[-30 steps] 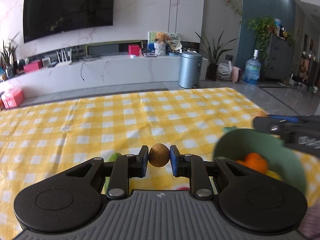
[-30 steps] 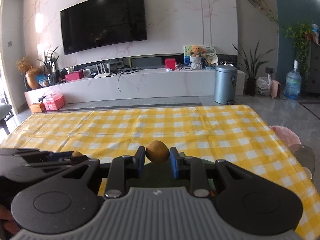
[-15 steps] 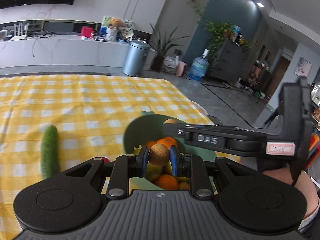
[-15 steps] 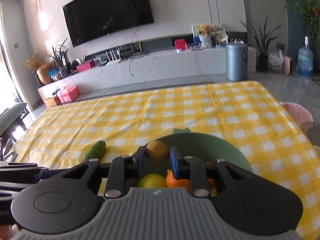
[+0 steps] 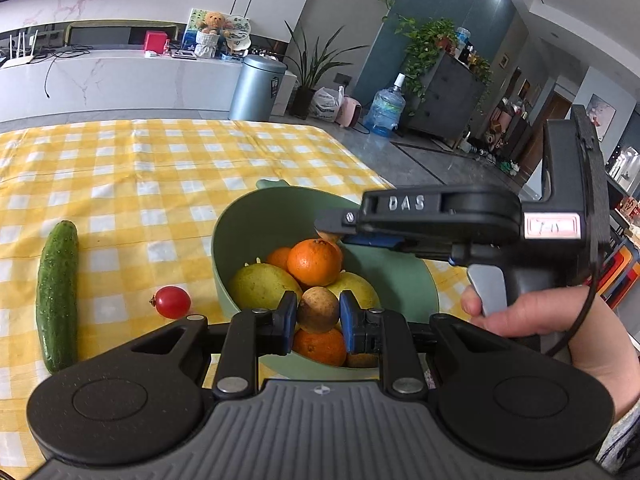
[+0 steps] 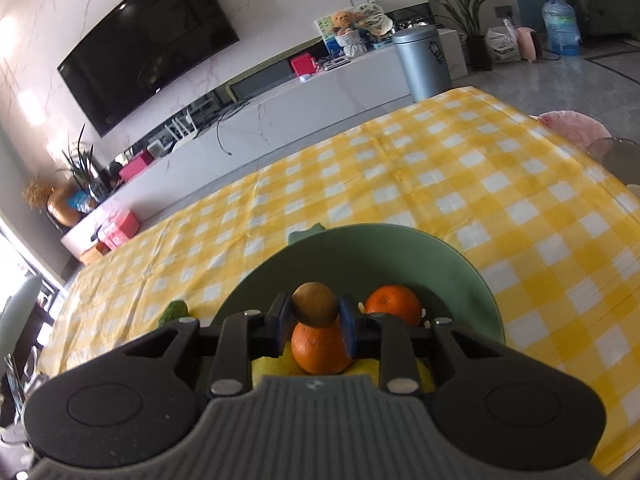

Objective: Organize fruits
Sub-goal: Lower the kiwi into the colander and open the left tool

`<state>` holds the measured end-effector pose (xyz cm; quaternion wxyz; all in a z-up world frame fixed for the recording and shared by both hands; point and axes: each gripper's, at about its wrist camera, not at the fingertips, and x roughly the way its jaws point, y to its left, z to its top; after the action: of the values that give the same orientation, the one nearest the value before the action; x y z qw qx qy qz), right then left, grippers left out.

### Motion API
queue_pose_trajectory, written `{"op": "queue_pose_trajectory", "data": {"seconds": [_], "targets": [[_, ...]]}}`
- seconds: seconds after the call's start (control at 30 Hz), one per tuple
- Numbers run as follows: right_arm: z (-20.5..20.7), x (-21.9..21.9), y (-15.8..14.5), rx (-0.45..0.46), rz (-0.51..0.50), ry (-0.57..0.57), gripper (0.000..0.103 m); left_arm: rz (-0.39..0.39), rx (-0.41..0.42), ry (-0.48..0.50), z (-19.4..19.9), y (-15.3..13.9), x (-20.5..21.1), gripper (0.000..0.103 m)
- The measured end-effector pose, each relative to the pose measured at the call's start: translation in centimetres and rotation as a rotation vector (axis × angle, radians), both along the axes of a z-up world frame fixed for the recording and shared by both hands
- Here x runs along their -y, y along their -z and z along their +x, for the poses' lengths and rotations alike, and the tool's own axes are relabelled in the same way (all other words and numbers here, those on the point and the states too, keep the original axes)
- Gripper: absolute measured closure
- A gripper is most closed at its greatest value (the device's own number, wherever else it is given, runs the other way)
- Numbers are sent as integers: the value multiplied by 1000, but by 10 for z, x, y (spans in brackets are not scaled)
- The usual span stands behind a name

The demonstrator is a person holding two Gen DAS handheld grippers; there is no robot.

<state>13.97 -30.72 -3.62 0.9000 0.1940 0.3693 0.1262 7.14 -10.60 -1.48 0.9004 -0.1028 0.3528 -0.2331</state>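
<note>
A green bowl (image 5: pixel 256 216) on the yellow checked cloth holds oranges (image 5: pixel 314 262) and yellow-green fruits (image 5: pixel 262 286). My left gripper (image 5: pixel 318 316) is shut on a small brown fruit (image 5: pixel 318 309) and holds it over the bowl's near side. My right gripper (image 6: pixel 314 314) is shut on another small brown fruit (image 6: pixel 314 305) above an orange (image 6: pixel 320 346) in the bowl (image 6: pixel 452 258). The right gripper also shows in the left wrist view (image 5: pixel 440 220), reaching in over the bowl from the right.
A cucumber (image 5: pixel 58 294) and a cherry tomato (image 5: pixel 173 301) lie on the cloth left of the bowl. The cucumber's tip shows in the right wrist view (image 6: pixel 173 312). The table's right edge (image 5: pixel 384 176) drops to the floor.
Both grippers moved down over the green bowl, each still gripping its small brown fruit. The left view swung right and down, so the bowl's fruits now fill its centre.
</note>
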Motion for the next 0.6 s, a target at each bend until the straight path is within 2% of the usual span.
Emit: {"op": "queue_pose_trajectory", "data": {"seconds": [0.13, 0.2, 0.23, 0.27, 0.33, 0.47, 0.6], "targets": [[5, 4, 4, -2, 128, 16, 78, -4, 5, 9, -1, 1, 2, 78], [6, 5, 4, 0, 149, 14, 78, -1, 2, 8, -1, 1, 3, 78], [6, 5, 4, 6, 155, 18, 76, 2, -2, 6, -1, 2, 3, 78], [6, 5, 4, 10, 168, 23, 65, 2, -5, 4, 0, 2, 4, 78], [5, 8, 3, 17, 196, 33, 63, 1, -12, 5, 0, 3, 4, 78], [-4, 16, -8, 60, 162, 106, 62, -5, -22, 11, 2, 4, 6, 78], [-17, 29, -26, 151, 136, 179, 58, 17, -32, 14, 7, 7, 19, 78]]}}
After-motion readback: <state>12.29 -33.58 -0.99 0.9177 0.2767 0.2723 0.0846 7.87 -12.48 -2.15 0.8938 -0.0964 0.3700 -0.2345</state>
